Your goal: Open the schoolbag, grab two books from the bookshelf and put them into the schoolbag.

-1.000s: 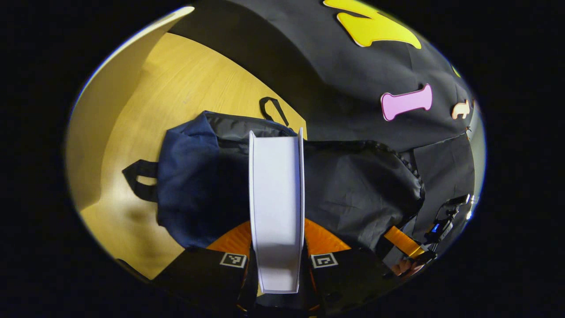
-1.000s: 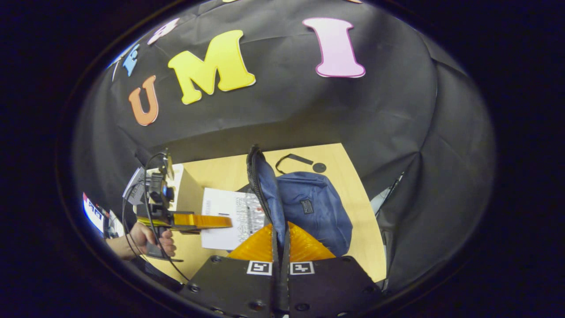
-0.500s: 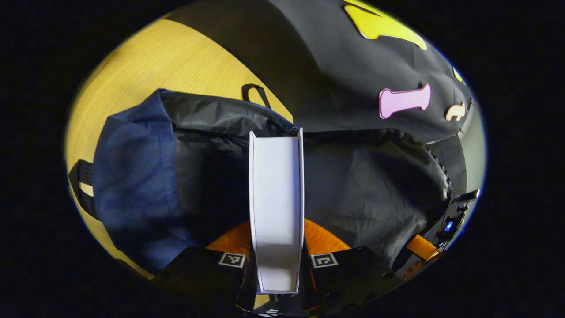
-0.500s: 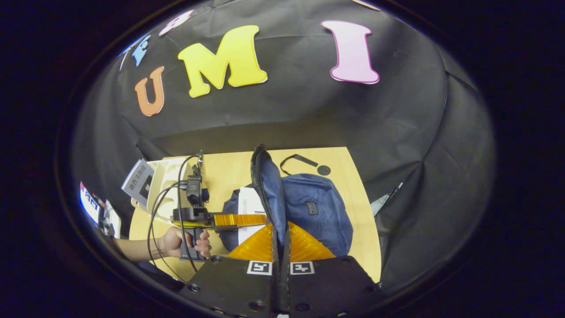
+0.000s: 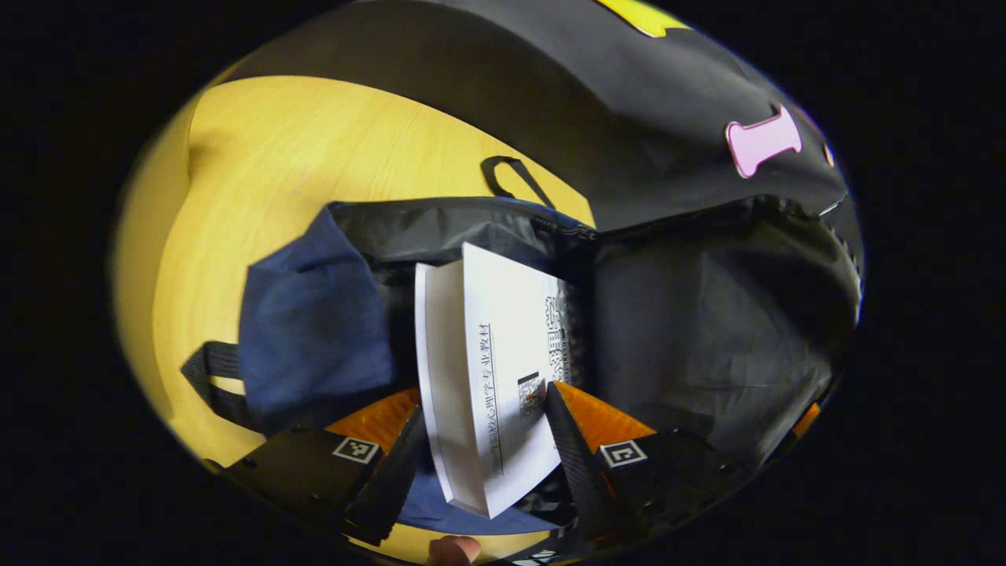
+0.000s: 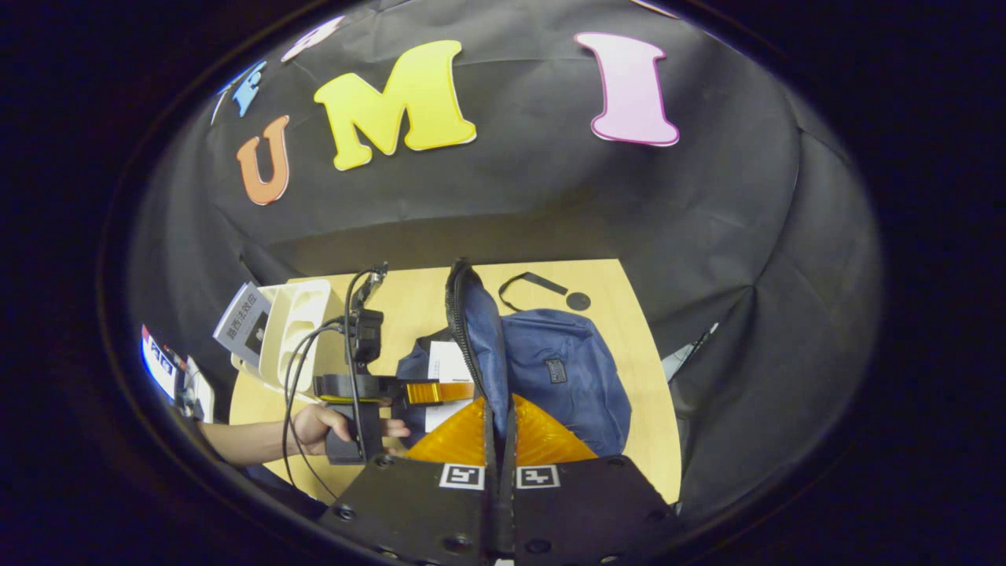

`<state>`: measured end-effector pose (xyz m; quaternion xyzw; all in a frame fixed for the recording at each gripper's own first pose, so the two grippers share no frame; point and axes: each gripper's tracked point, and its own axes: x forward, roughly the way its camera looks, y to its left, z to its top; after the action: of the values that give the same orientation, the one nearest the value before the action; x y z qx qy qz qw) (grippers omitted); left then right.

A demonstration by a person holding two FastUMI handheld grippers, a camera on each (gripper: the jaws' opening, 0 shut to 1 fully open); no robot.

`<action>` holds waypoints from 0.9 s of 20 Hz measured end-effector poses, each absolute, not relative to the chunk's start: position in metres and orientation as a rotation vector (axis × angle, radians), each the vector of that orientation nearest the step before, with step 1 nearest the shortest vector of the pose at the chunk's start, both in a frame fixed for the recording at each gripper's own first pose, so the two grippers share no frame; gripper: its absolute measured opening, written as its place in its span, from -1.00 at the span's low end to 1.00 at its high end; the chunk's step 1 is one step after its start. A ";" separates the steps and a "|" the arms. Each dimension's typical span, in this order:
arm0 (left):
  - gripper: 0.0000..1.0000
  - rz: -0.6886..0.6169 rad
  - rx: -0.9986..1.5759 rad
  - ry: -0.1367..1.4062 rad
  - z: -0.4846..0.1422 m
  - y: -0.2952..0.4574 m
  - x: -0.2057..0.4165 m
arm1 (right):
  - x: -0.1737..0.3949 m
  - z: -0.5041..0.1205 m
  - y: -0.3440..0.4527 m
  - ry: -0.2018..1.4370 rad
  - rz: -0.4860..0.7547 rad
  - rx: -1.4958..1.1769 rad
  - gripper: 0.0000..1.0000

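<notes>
Wood table [image 5: 299, 157] under black cloth wall, same booth. Change vs half a second back: left gripper [image 5: 479, 440] was clamped on the book [image 5: 495, 369]; now its fingers are spread and the book leans loose between them, tilted right, cover text showing, far end down inside the schoolbag [image 5: 314, 338] mouth. Not gripped any more.

Right gripper [image 6: 497, 428] unchanged: clenched on the schoolbag's zipper-edged flap [image 6: 471, 330], holding it up so the mouth stays open. In the right gripper view a hand [image 6: 322, 424] holds the left gripper at the bag's left side; book partly inside, white page visible.

Around: white bookshelf [image 6: 295, 330] at the table's left end with another book [image 6: 244, 322] leaning on it, near the bag. Black strap loop [image 5: 511, 173] lies on the table beyond the bag.

Room: bare table beyond and left of the bag; raised flap bounds the opening on the right.
</notes>
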<state>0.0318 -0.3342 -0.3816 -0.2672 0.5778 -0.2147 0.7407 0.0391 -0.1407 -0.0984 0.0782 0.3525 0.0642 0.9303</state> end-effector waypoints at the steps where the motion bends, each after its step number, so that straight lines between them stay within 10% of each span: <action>1: 0.74 -0.435 -0.518 1.267 -0.384 -0.321 0.033 | 0.040 -0.098 -0.140 0.722 0.133 0.159 -1.00; 18: 0.90 -0.318 -0.059 0.750 -0.183 -0.164 0.041 | 0.038 -0.101 -0.106 0.731 0.146 0.107 -0.99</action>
<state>0.0408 -0.1641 -0.1826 -0.0285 0.3648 -0.1544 0.9177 0.0384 -0.1064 -0.1012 0.0523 0.3569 0.0714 0.9299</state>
